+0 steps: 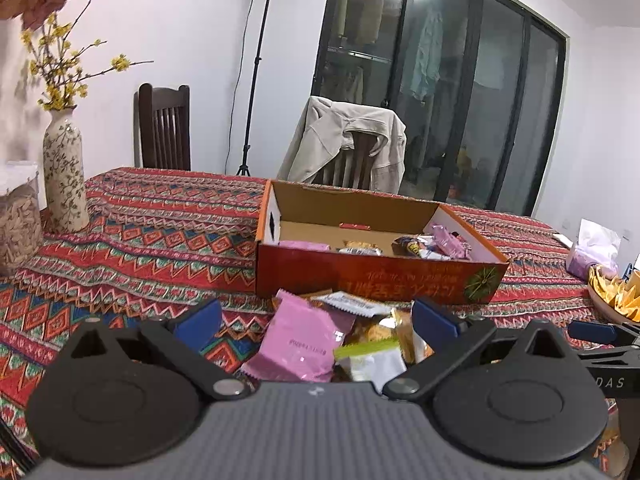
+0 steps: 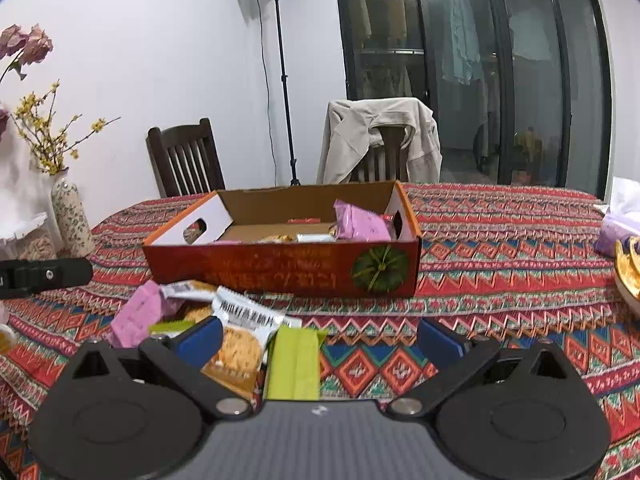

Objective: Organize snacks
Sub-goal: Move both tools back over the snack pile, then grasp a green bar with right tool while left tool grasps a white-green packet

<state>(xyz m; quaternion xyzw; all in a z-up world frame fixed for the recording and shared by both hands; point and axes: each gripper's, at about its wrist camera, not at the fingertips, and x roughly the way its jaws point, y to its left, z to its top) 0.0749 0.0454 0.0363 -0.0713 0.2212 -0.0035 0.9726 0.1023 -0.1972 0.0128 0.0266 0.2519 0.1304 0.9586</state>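
Left wrist view: the left tongs (image 1: 316, 322) are spread wide and hold nothing, hovering low over a loose heap of snack packets on the bench (image 1: 140, 240). Between the blue pads (image 1: 198, 322) lies a pink packet (image 1: 300, 344), with a green-edged white packet (image 1: 372, 356) and a golden crisp packet (image 1: 384, 332) just beside it. Beyond the heap stands the open red cardboard box (image 1: 372, 280), already holding several packets along its right end.

In the right wrist view the right tongs (image 2: 320, 338) are likewise spread and empty. A clear-fronted biscuit packet (image 2: 240, 340) lies against the left pad, a green packet (image 2: 294, 360) sits between the fingers, and the box (image 2: 280, 272) stands just behind, with a pink packet (image 2: 360, 222) leaning inside it.

These packets look light, thin and crinkly, likely slippery film over brittle contents. The safest hold would be across a flat sealed edge or the narrow width of one packet, pinched gently so nothing inside is crushed; the overlapping heap risks dragging a neighbour along.

A vase of yellow sprigs (image 1: 64, 176) stands well to the left.
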